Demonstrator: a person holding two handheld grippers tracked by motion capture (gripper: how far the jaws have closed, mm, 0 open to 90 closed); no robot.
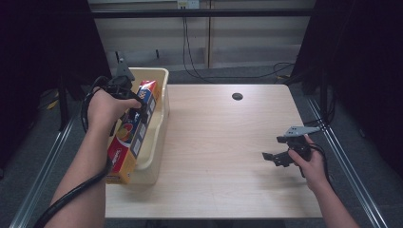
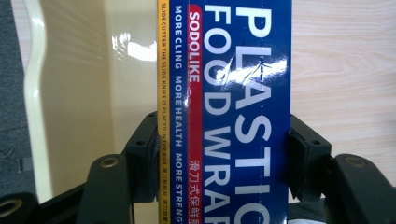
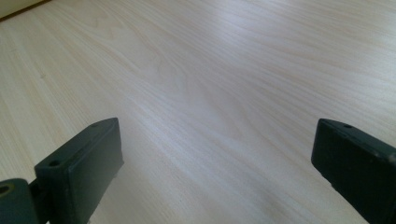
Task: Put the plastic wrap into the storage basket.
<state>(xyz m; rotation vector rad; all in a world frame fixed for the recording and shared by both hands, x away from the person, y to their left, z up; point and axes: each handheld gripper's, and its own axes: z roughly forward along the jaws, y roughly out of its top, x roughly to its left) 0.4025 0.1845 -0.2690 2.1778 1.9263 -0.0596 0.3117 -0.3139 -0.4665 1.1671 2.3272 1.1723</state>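
A pale wood-grain table (image 1: 223,156) with a dark round cable hole (image 1: 237,96) stands on grey floor (image 1: 28,156), flanked by metal rails (image 1: 351,175). Black cables (image 1: 190,52) hang down a beige panelled wall (image 1: 256,42); both sides lie in darkness.

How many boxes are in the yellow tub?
1: a plastic food wrap box lies lengthwise in the cream tub, clamped by the left gripper. The box and hand could hide something smaller underneath.

Bin (image 1: 160,124) w/ wrap box (image 1: 134,128) blocks left edge; rest of table (image 1: 223,142) open.
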